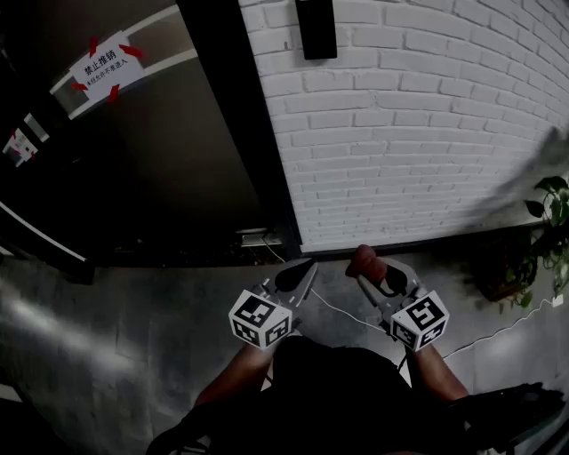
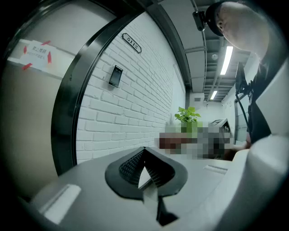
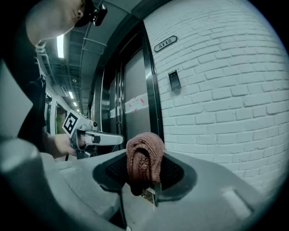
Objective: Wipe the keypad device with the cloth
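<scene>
I am holding the right hand-held gripper (image 3: 145, 175) clamped on one folded reddish cloth (image 3: 144, 155), which is bulging up between its jaws. My left hand-held gripper (image 2: 144, 155) is hanging just beside it, jaws drawn together on nothing. Both are pointing at the white brick wall (image 1: 427, 133), well below the single keypad device (image 1: 317, 27) mounted high on it. One dark door (image 1: 151, 160) bearing one paper sign (image 1: 104, 64) is standing to the left, and one plant (image 1: 553, 213) to the right.

Brown cloth (image 3: 144, 155) in jaws; keypad device (image 3: 174, 80) on wall (image 3: 226, 99).
</scene>
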A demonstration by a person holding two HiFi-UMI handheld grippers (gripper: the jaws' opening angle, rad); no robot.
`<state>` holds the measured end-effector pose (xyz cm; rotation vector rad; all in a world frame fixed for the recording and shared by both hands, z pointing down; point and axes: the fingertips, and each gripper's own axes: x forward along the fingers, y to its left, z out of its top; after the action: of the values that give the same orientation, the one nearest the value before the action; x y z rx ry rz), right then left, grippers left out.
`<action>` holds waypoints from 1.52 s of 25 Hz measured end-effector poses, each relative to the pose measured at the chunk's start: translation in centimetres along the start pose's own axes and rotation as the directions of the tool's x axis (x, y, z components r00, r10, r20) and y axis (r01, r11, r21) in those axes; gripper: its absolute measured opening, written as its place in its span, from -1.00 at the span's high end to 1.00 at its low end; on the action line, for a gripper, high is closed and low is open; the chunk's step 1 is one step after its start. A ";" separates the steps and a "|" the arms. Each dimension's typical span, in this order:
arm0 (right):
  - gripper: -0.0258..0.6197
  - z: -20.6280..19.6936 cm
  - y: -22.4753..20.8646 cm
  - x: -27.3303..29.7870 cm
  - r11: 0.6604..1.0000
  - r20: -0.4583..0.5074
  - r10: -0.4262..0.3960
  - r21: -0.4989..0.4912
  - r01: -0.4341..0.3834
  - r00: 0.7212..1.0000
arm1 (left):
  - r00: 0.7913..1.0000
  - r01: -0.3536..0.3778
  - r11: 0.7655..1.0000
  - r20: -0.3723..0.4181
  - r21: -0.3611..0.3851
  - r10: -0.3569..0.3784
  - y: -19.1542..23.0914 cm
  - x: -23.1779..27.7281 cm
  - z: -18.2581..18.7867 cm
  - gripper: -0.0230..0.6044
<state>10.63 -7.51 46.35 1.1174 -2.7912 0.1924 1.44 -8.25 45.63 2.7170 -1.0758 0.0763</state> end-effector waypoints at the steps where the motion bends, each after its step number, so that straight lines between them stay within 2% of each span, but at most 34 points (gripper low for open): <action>1: 0.47 0.4 -0.1 0.8 1.000 0.001 -0.002 -0.002 0.002 1.000 | 1.000 -0.001 1.000 0.001 -0.001 0.001 0.8 -0.1 0.3 0.87; 8: 0.47 3.5 -1.1 6.3 0.999 0.005 -0.035 -0.031 0.035 0.999 | 1.000 0.016 1.000 0.005 -0.005 -0.016 6.4 -0.6 2.6 0.87; 12: 0.47 7.2 -2.2 9.0 0.990 0.038 -0.094 -0.104 0.097 0.995 | 0.997 0.076 0.997 -0.005 -0.005 -0.076 8.2 -0.3 3.3 0.87; 19: 0.47 15.1 -4.5 12.5 0.950 0.125 -0.180 -0.235 0.206 0.976 | 0.982 0.185 0.983 -0.035 0.005 -0.185 10.2 -0.3 3.2 0.87; 23: 0.47 20.9 -5.8 13.6 0.905 0.194 -0.211 -0.331 0.266 0.958 | 0.981 0.192 0.981 -0.038 -0.002 -0.192 11.4 -0.4 3.1 0.87; 28: 0.47 27.3 -8.7 15.0 0.828 0.249 -0.242 -0.451 0.333 0.938 | 0.978 0.204 0.979 -0.037 -0.010 -0.204 11.0 0.1 3.3 0.87; 35: 0.47 34.8 -11.9 16.7 0.752 0.298 -0.239 -0.545 0.370 0.924 | 0.985 0.169 0.986 -0.020 -0.015 -0.169 10.4 1.7 3.8 0.87; 38: 0.47 37.7 -12.9 17.6 0.734 0.327 -0.227 -0.562 0.382 0.917 | 0.992 0.129 0.991 -0.004 -0.028 -0.129 10.5 2.3 3.8 0.87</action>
<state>4.24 -34.89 13.12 1.4376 -2.4557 -0.8879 -4.19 -18.11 44.14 2.7516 -0.8895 0.0473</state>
